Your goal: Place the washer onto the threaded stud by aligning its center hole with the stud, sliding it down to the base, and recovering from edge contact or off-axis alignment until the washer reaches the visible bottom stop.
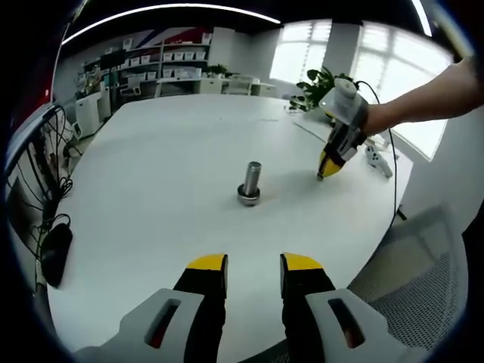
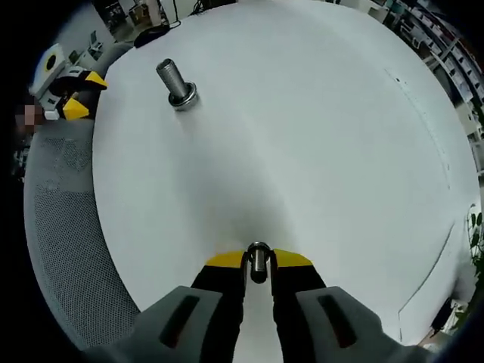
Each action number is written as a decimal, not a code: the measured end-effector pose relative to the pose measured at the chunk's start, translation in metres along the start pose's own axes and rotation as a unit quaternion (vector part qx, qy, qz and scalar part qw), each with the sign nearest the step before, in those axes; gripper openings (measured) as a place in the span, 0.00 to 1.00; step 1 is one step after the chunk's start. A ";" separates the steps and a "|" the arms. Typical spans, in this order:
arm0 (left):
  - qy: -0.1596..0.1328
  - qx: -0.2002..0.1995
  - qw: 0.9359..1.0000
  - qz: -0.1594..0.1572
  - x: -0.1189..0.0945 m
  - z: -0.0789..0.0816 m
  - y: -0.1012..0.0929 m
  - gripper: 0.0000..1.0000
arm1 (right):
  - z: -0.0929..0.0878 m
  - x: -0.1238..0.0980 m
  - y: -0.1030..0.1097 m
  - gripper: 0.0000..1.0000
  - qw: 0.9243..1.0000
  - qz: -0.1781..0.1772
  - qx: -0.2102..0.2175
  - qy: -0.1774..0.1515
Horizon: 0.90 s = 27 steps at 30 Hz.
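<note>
1. in the right gripper view, the right hand-held gripper (image 2: 259, 262) has its yellow-tipped jaws closed on the washer (image 2: 259, 257), a small metal ring pinched on edge between the tips.
2. the threaded stud (image 2: 175, 83) stands upright on its round base well apart from that washer, far up and to the left in this view, with bare white surface (image 2: 318, 136) between them.
3. in the left gripper view, the left hand-held gripper (image 1: 254, 265) hangs over the near edge of the surface with its jaws apart and nothing between them; the stud (image 1: 250, 181) stands ahead of it, near the middle of the surface (image 1: 166, 174).
4. in that same view the right hand-held gripper (image 1: 330, 168) comes in from the right, held by a person's bare forearm (image 1: 423, 102), its yellow tip pointed down just above the surface and to the right of the stud, not touching it.
5. the surface is a large white rounded table. a dark mouse-like object (image 1: 56, 253) sits near its left edge with black cables (image 1: 45, 151) trailing off beside it.
6. the room beyond has white shelving with boxes (image 1: 162, 64), a potted plant (image 1: 321, 83) and bright windows (image 1: 363, 57).
7. a grey mesh chair (image 2: 64, 219) sits close against the surface's edge, and the left hand-held gripper (image 2: 76, 94) shows beside it in the right gripper view.
8. around the stud the surface lies open on every side.
</note>
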<state>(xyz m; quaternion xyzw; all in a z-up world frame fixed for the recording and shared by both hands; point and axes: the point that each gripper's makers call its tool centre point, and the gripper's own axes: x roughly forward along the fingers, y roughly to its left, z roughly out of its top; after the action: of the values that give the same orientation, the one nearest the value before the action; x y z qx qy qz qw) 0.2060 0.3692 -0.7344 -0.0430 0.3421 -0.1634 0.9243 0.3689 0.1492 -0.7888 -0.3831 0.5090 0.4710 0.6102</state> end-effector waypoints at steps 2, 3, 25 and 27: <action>0.000 -0.001 1.000 0.001 0.000 0.000 0.001 0.26 | 0.001 0.000 -0.001 0.15 1.000 -0.001 0.000 -0.003; -0.001 -0.002 1.000 0.001 0.000 0.000 0.001 0.26 | 0.001 -0.001 -0.001 0.16 1.000 0.000 0.004 -0.004; 0.001 -0.002 1.000 0.004 0.000 -0.001 0.002 0.26 | -0.003 -0.018 -0.002 0.24 0.997 -0.027 0.024 -0.064; 0.001 -0.001 1.000 0.004 0.000 -0.001 0.001 0.26 | -0.005 -0.020 -0.002 0.25 0.996 -0.031 0.027 -0.073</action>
<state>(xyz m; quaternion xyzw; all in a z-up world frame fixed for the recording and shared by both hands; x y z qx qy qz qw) 0.2052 0.3704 -0.7354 -0.0423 0.3437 -0.1594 0.9245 0.3686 0.1405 -0.7701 -0.3465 0.4637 0.4648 0.6700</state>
